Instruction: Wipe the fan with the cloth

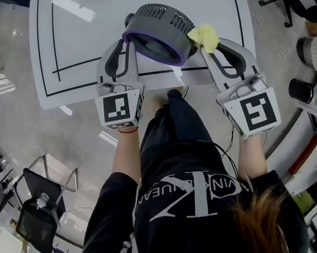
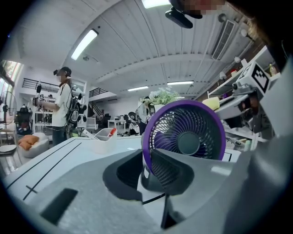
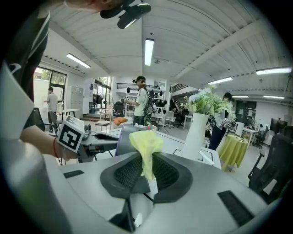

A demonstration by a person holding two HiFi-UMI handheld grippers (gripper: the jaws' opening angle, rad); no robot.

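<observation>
- The fan (image 1: 157,32) stands on the white surface (image 1: 76,41), close to its near edge, purple ring facing the person.
- Left hand-held gripper (image 1: 123,47) is in at the fan's left side. From its own view, the jaws stand narrow with the purple rim (image 2: 185,141) wedged between them, and the pads look pressed onto it.
- Right hand-held gripper (image 1: 212,48) comes in from the other side, jaws pinched tight on the yellow cloth (image 1: 205,37).
- The cloth bunches up above the right jaws (image 3: 145,146), and its crumpled top sits right against the fan's upper right edge.
- So the fan sits between the two grippers, one on each flank.
- Off behind the right gripper, a white vase (image 3: 196,132) with flowers stands further back on the surface.
</observation>
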